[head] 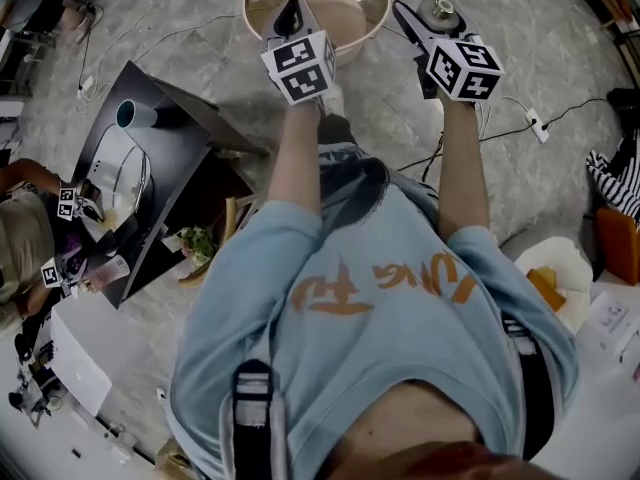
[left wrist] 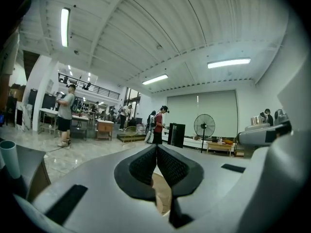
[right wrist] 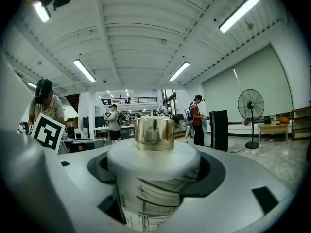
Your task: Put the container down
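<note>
White, gold-capped container, clamped by the right gripper, points lengthwise toward twelve o'clock. Left gripper, at nine o'clock, is pinched together, empty.

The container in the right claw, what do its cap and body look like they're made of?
Container: the cap looks like polished gold metal or metallised plastic, since it gives mirror-like reflections. The body is matte white with dark print, probably plastic, possibly frosted glass; it shows no glare.

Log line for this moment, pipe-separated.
left gripper: shut, empty | right gripper: shut on container | container: gold-capped, held aloft, not yet down
</note>
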A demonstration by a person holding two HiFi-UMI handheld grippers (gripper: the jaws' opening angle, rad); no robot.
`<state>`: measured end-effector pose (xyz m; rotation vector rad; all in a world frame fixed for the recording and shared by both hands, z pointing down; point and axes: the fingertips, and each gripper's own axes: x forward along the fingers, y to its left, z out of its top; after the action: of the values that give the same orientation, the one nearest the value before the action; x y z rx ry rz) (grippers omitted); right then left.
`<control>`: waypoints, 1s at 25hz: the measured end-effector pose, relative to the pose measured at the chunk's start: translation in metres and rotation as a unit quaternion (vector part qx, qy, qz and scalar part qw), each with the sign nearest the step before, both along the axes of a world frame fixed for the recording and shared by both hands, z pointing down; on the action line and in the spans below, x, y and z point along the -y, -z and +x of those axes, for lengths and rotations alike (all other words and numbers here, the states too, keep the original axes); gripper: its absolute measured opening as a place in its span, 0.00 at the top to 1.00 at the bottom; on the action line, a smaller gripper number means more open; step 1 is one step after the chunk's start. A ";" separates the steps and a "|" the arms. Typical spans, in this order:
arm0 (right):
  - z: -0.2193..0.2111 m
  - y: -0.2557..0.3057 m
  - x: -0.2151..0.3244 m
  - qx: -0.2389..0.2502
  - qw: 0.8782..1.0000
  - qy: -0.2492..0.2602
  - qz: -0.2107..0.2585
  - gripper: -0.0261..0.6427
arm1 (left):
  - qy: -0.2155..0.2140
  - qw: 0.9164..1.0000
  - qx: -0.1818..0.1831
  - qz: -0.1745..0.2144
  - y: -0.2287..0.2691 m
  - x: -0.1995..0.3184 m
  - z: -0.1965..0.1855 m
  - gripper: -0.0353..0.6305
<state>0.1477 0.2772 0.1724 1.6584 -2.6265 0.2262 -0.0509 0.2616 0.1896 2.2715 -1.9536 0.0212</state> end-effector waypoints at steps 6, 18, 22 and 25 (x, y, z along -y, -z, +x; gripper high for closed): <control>0.022 -0.008 0.075 -0.001 1.000 -0.022 -0.006 0.42 | -0.020 1.000 0.001 -0.007 -0.012 0.082 0.017 0.90; -0.030 -0.104 0.248 0.037 0.993 0.000 -0.111 0.42 | -0.015 0.990 0.032 -0.138 -0.115 0.238 -0.027 0.90; -0.041 -0.130 0.293 0.041 0.989 0.001 -0.139 0.42 | -0.031 0.984 0.034 -0.172 -0.143 0.287 -0.029 0.90; -0.035 -0.141 0.318 0.037 0.987 -0.015 -0.155 0.42 | -0.053 0.981 0.032 -0.185 -0.156 0.320 -0.019 0.90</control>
<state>0.1130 -0.0404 0.3133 1.6110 -2.4562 0.6713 -0.0696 -0.0580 0.3457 2.1428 -1.6830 0.4350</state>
